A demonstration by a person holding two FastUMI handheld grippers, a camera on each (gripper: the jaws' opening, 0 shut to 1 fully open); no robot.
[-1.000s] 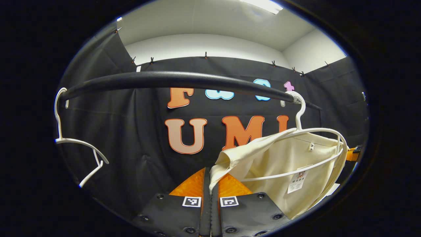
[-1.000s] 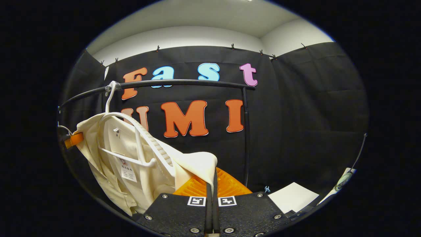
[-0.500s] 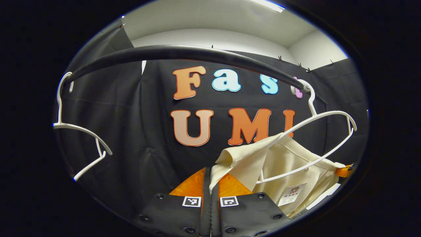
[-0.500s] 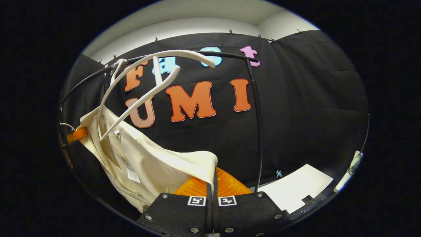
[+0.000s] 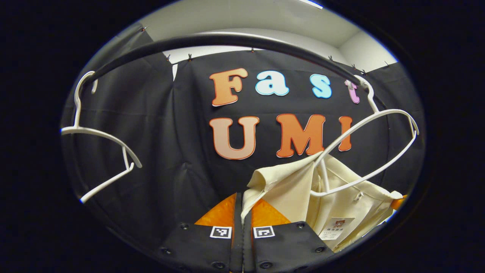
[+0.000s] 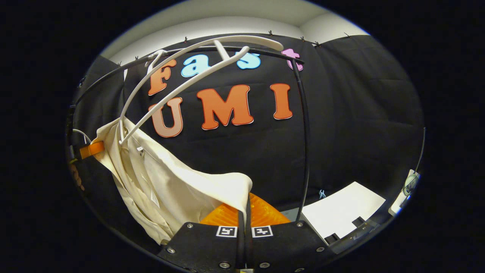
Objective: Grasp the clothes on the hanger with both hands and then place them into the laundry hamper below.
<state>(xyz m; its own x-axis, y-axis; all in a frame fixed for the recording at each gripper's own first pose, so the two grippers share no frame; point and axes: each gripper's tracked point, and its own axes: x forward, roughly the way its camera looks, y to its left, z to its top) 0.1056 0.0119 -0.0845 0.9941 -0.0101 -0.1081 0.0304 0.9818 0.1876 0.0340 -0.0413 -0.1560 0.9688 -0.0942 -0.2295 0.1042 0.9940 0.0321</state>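
A cream garment [image 5: 288,189] hangs stretched between my two grippers. My left gripper [image 5: 242,212] is shut on one shoulder edge of it. In the right gripper view the same cream garment [image 6: 166,185] slopes down from upper left, and my right gripper [image 6: 245,212] is shut on its other edge. The white hanger [image 5: 375,140] still hooks the black rail [image 5: 227,40]; its right end is bare and one arm remains under the cloth. In the right gripper view that white hanger [image 6: 189,76] tilts upward, free of the cloth on my side. The left gripper [image 6: 91,149] shows far left there.
A second, bare white hanger [image 5: 102,144] hangs at the rail's left end. The rack's black upright post [image 6: 305,144] stands right of the garment. A white flat surface [image 6: 341,216] lies low at the right, behind the post.
Both grippers have moved down with the garment in them. The cloth has slid off the hanger's right side, and the hanger has tipped up on the rail.
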